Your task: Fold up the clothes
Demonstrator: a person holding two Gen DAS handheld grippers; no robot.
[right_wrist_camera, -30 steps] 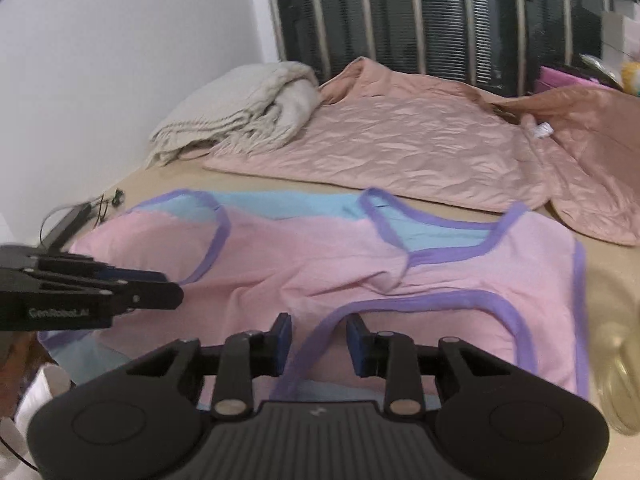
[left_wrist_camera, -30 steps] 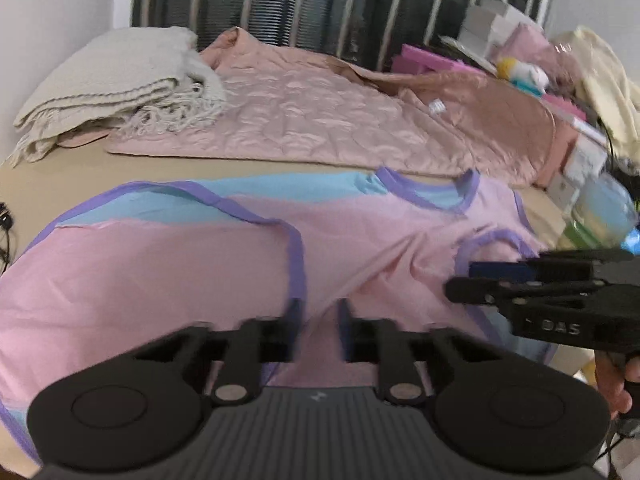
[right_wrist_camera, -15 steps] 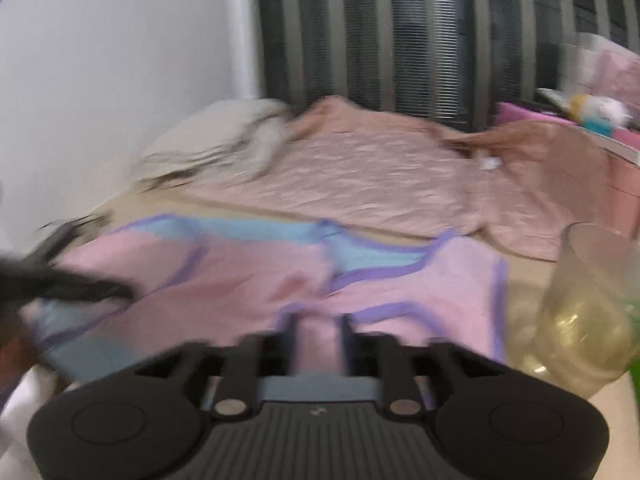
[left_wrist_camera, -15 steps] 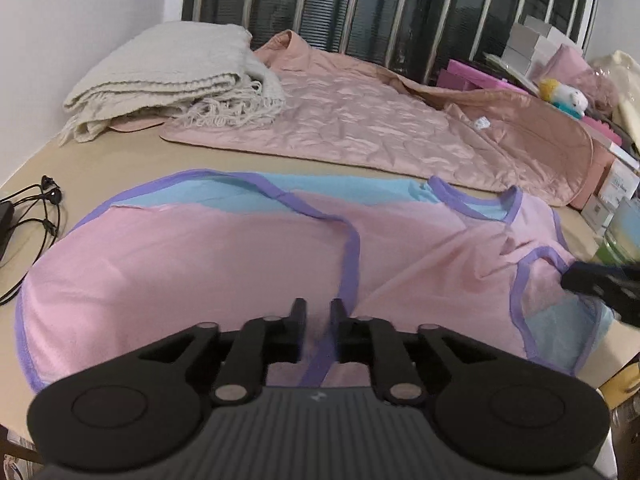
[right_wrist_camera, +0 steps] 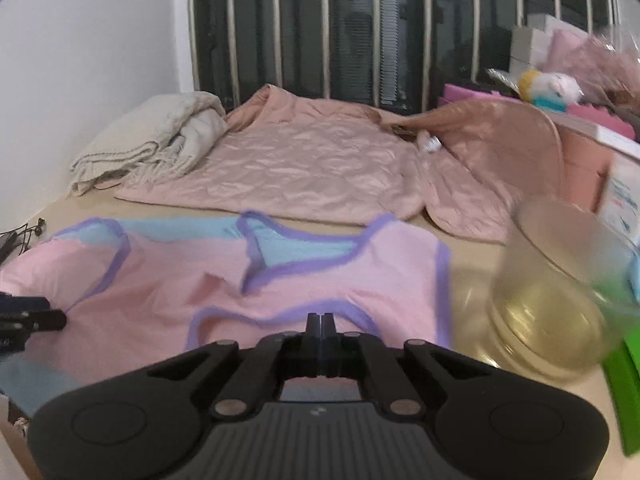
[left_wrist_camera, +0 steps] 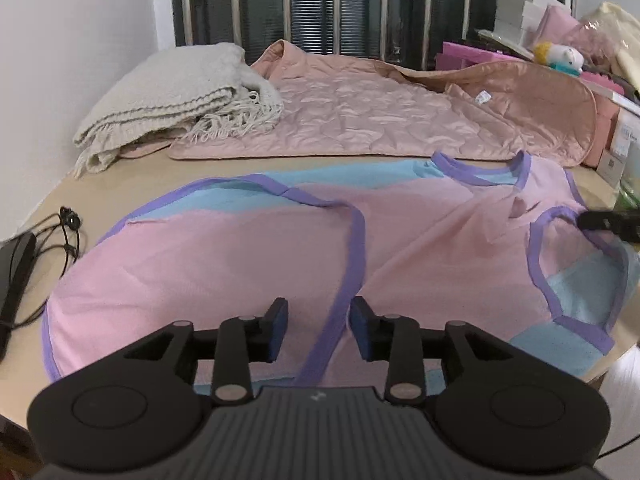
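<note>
A pink sleeveless garment (left_wrist_camera: 240,264) with light blue panels and purple trim lies spread on the beige table (left_wrist_camera: 120,184). My left gripper (left_wrist_camera: 320,328) hovers low over its near edge. Its jaws are opening, a purple trim strip (left_wrist_camera: 352,264) runs on the cloth under the gap, and the pads touch nothing. My right gripper (right_wrist_camera: 321,322) is shut at the garment's (right_wrist_camera: 320,280) near side, by a purple armhole edge (right_wrist_camera: 256,316); no cloth shows between its pads. Each gripper shows in the other's view: the right gripper (left_wrist_camera: 608,224) at the right edge, the left gripper (right_wrist_camera: 32,322) at the left edge.
A folded cream knitted blanket (left_wrist_camera: 176,100) and a quilted pink jacket (left_wrist_camera: 380,116) lie behind the garment. A clear cup (right_wrist_camera: 556,300) with yellowish liquid and a green object (right_wrist_camera: 624,376) stand close on the right. A black cable (left_wrist_camera: 68,232) lies at the left. Boxes and a plush toy (left_wrist_camera: 560,56) crowd the back right.
The left jaws have spread apart above the purple trim. The right jaws have closed fully, and the right view has swung to the right, bringing the cup closer.
</note>
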